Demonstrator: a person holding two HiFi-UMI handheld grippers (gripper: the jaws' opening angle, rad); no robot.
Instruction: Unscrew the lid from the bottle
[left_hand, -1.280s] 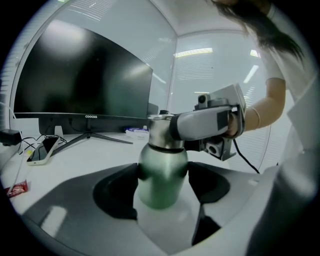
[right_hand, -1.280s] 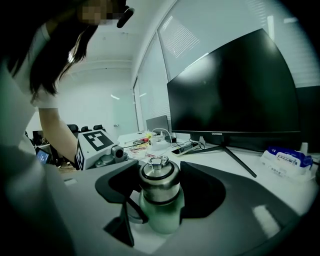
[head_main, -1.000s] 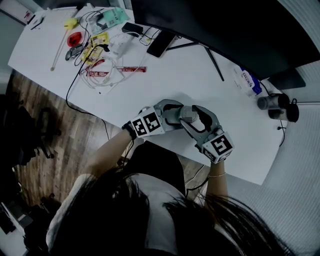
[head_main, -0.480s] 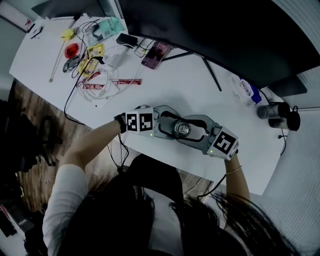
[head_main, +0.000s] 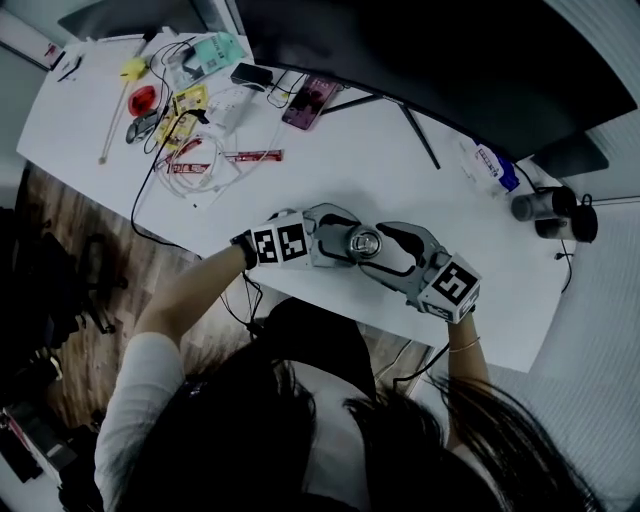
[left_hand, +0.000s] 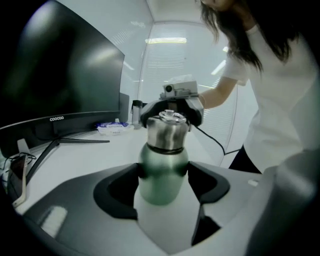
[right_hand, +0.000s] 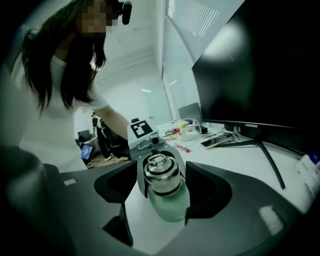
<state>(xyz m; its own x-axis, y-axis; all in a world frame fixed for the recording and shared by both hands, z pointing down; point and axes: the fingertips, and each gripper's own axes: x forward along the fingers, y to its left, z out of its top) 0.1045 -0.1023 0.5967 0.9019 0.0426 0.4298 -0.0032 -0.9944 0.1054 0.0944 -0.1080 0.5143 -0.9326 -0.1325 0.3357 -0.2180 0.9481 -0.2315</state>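
Note:
A green bottle (left_hand: 161, 172) with a steel lid (right_hand: 161, 172) stands upright on the white table (head_main: 420, 180), near its front edge. My left gripper (left_hand: 162, 175) is shut on the green body, low down. From the opposite side, my right gripper (left_hand: 171, 114) is shut on the steel lid at the top. In the head view the lid (head_main: 363, 241) shows from above, with the left gripper (head_main: 348, 240) on its left and the right gripper (head_main: 378, 245) on its right. The bottle's base is hidden behind my jaws.
A big dark monitor (head_main: 430, 60) on a thin stand (head_main: 420, 130) fills the back. A phone (head_main: 312, 98), cables (head_main: 195, 165) and small packets lie at the far left. A tissue pack (head_main: 490, 163) and dark cups (head_main: 545, 207) sit at the right.
A second ago the right gripper covered the bottle top; the lid now shows between both grippers. The right gripper has swung round the lid, while the left kept its hold.

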